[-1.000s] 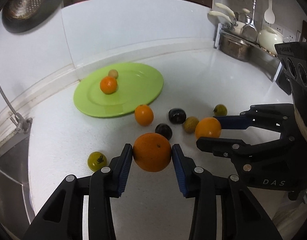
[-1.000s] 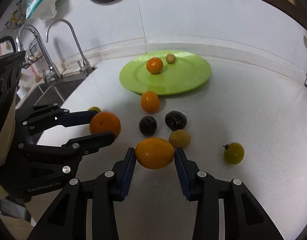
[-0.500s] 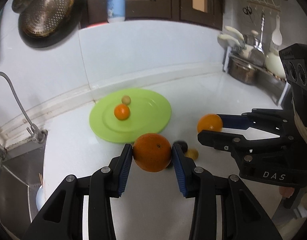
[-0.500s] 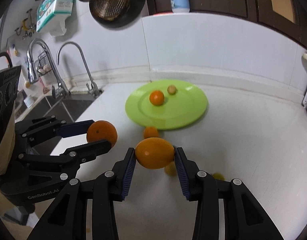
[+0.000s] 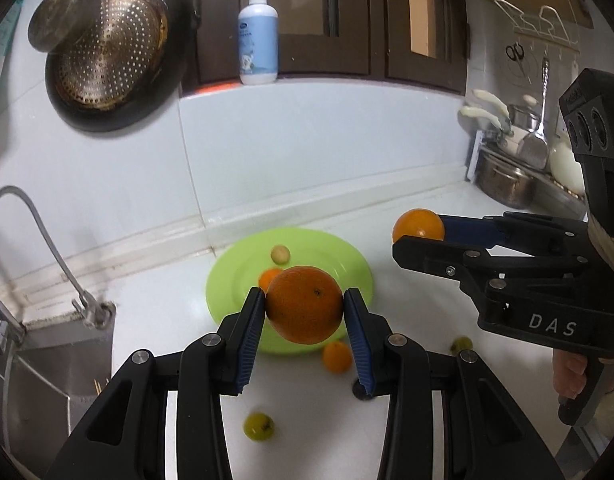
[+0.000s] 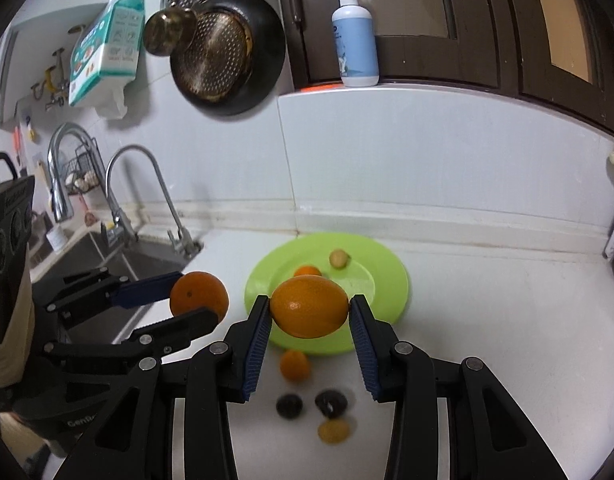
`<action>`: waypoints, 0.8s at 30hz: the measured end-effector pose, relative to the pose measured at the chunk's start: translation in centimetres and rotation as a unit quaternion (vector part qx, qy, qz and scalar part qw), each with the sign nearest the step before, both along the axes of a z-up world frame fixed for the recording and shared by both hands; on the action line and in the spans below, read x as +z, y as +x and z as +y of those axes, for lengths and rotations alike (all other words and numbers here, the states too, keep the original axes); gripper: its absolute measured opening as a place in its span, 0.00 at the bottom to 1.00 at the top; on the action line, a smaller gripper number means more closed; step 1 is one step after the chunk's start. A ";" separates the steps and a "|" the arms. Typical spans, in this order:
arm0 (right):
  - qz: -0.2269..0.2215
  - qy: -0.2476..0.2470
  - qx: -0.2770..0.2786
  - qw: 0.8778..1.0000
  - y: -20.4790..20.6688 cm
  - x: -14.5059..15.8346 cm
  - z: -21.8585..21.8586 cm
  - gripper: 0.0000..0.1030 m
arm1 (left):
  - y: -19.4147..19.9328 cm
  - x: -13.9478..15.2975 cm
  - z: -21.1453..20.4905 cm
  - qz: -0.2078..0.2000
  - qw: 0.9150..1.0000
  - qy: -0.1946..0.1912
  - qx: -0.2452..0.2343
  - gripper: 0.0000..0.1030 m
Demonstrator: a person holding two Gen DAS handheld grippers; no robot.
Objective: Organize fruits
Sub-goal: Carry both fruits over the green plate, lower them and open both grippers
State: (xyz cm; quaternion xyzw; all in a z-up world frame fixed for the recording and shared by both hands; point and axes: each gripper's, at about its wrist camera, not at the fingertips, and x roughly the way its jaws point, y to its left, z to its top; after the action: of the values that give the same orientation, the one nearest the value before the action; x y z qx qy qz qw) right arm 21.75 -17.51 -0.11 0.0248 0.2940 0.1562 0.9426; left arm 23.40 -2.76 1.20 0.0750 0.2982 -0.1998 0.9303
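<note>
My left gripper [image 5: 305,310] is shut on a large round orange [image 5: 304,304], held in the air over the near edge of the green plate [image 5: 347,264]. My right gripper [image 6: 310,307] is shut on a smaller oval orange [image 6: 309,306], also raised above the plate [image 6: 387,272]. Each gripper shows in the other's view, the right one [image 5: 417,234] at the right and the left one [image 6: 197,300] at the left. On the plate lie a small orange [image 6: 307,270] and a small tan fruit [image 6: 339,258]. Below on the counter sit a small orange [image 6: 294,365], two dark fruits [image 6: 289,405] and a tan fruit [image 6: 334,430].
Two green-yellow fruits [image 5: 259,425] [image 5: 461,345] lie on the white counter. A sink with taps [image 6: 147,184] is at the left, pots and utensils [image 5: 507,184] at the right. A pan [image 6: 227,56] hangs on the wall, a soap bottle [image 6: 357,44] stands on the ledge.
Both grippers have risen from the counter with their oranges and tilted up, so the plate and loose fruits now sit lower and farther, and the wall and cabinets have come into view.
</note>
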 end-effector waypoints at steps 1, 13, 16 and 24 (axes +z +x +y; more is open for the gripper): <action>-0.004 -0.002 0.000 1.000 0.4 0.3 0.1 0.40 | 0.3 0.2 0.0 -0.002 1.000 0.001 0.003 0.39; 0.006 -0.008 -0.001 1.000 6.5 1.2 0.7 0.40 | 6.7 0.8 0.0 0.007 1.000 0.009 0.009 0.39; 0.013 -0.022 0.000 1.000 8.2 0.9 1.0 0.40 | 8.6 0.3 0.0 0.021 1.000 0.011 0.012 0.39; 0.064 -0.042 -0.004 0.997 13.1 -1.7 1.2 0.40 | 14.2 -2.9 -0.1 0.072 0.997 0.019 0.029 0.39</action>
State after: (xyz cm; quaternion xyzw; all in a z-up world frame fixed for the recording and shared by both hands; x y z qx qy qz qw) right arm 34.81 -16.29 -1.79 -0.0038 0.3595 0.1377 0.9229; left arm 37.56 -2.86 -1.72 0.0693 0.3702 -0.1715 0.9103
